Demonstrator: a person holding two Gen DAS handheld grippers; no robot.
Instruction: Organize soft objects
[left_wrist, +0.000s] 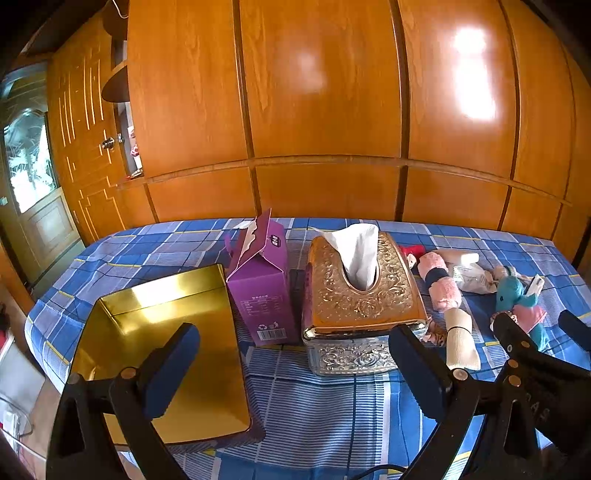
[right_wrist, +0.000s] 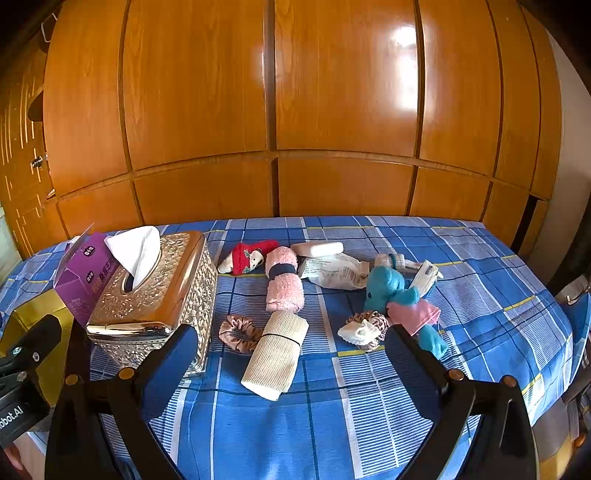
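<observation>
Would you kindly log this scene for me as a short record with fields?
surface: blue plaid cloth
containers: gold tin, open and empty; purple carton; ornate tissue box
soft items: pink towel roll, beige roll, teal plush, red sock, two scrunchies
left tongs: open, empty
right tongs: open, empty

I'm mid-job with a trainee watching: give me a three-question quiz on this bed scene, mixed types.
1. True or false: the gold tin already holds soft items.
2. What touches the beige rolled cloth? A) teal plush toy B) brown scrunchie C) red sock
3. Fill in: the white tissue sticks out of the ornate ____ box.

Key: 1 false; 2 B; 3 tissue.
</observation>
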